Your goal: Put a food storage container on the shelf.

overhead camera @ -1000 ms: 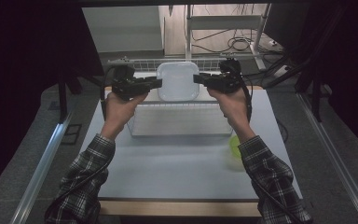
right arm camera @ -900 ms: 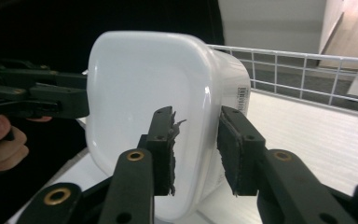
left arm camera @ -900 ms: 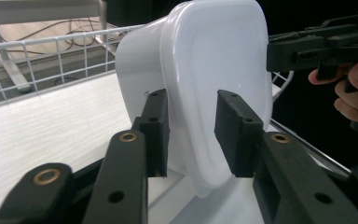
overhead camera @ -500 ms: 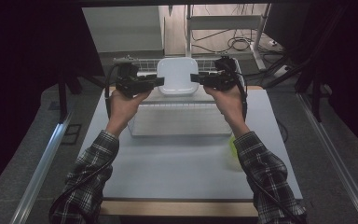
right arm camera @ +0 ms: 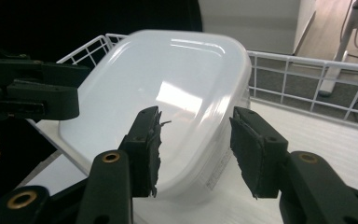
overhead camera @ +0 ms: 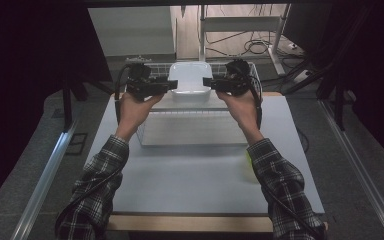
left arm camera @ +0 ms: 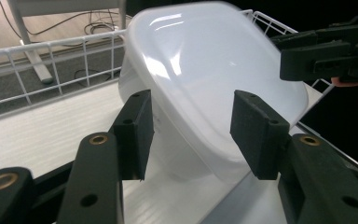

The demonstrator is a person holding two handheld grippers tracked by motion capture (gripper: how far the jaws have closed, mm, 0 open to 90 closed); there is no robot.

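A white lidded plastic container [overhead camera: 190, 80] sits at the far end of a white wire basket [overhead camera: 195, 131]. My left gripper [overhead camera: 172, 85] reaches in from its left side and my right gripper [overhead camera: 207, 82] from its right. In the left gripper view the open jaws [left arm camera: 191, 133] straddle the container's [left arm camera: 214, 79] near edge, one pad [left arm camera: 135, 133] on each side. In the right gripper view the open jaws [right arm camera: 196, 144] straddle the opposite edge of the container [right arm camera: 168, 98]. It looks tilted there, and I cannot tell whether the pads touch it.
The basket stands at the far half of a white table [overhead camera: 200, 175], and its wire walls [left arm camera: 51, 65] rise just behind the container. A yellow-green object [overhead camera: 248, 160] peeks out beside the right sleeve. A shelf frame and cables [overhead camera: 252, 47] lie beyond the table.
Both hands have moved slightly forward and the jaw tips have come in around the container's two sides. The container appears a touch farther back.
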